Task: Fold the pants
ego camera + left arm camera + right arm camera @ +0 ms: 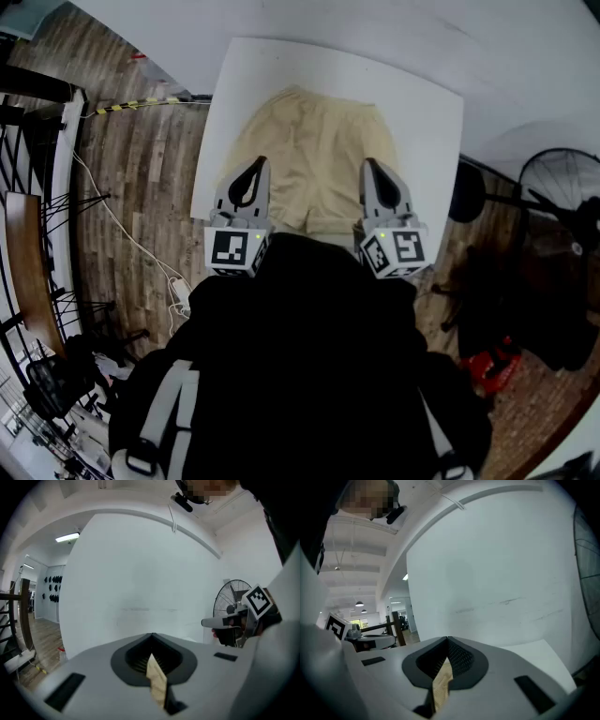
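Beige shorts [314,155] are spread out on the white table [431,122], waistband toward the table's far edge; left tongs [258,167] are pinched on fabric at the table's near-left side; right tongs [370,167] are clamped the same at its near-right.

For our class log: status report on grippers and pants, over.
Left gripper shut on pants. Right gripper shut on pants. Pants spread on table. Nothing blocking.

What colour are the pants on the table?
Light tan, like sand. The pants show best in the head view.
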Motion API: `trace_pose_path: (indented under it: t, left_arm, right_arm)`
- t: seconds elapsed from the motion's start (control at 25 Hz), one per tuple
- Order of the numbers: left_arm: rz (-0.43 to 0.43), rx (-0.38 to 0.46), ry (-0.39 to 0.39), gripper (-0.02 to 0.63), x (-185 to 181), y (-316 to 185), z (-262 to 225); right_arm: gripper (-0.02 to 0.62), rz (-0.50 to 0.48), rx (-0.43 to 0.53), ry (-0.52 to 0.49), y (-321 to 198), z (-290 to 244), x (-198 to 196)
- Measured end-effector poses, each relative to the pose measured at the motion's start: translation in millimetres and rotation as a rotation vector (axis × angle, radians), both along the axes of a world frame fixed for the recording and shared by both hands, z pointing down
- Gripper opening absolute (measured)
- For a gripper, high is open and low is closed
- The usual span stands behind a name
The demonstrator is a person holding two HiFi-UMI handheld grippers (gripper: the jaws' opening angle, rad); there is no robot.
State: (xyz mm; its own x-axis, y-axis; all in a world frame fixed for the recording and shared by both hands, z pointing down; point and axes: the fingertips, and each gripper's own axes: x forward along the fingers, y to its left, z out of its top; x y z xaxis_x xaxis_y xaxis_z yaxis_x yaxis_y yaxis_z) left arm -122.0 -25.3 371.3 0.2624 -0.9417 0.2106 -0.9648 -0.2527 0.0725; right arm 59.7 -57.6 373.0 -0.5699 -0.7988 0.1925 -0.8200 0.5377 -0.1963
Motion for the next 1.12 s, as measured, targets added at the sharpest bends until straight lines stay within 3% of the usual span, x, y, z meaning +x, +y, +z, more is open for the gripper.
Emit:
trace_pose_path:
  t: [0.4,0.72,1.12]
  left_arm:
    - [-0.016,-0.036,-0.025,0.003,-10.5,6.4,7.2]
    - [-0.084,-0.085,-0.071,0.003,-46.1,16.9,28.0]
    - [-0.185,-0.274,-0.075,0.005,-103.2,31.3,94.1]
  right_arm:
    - [0.005,-0.043,-0.03,-0.025,3.1,1.4,-10.6]
    - [0.005,-0.14,-0.075,0.027,2.8,15.0,-49.5]
    - [0.006,-0.298,-0.144,0.185,-15.5,55.1,-127.6]
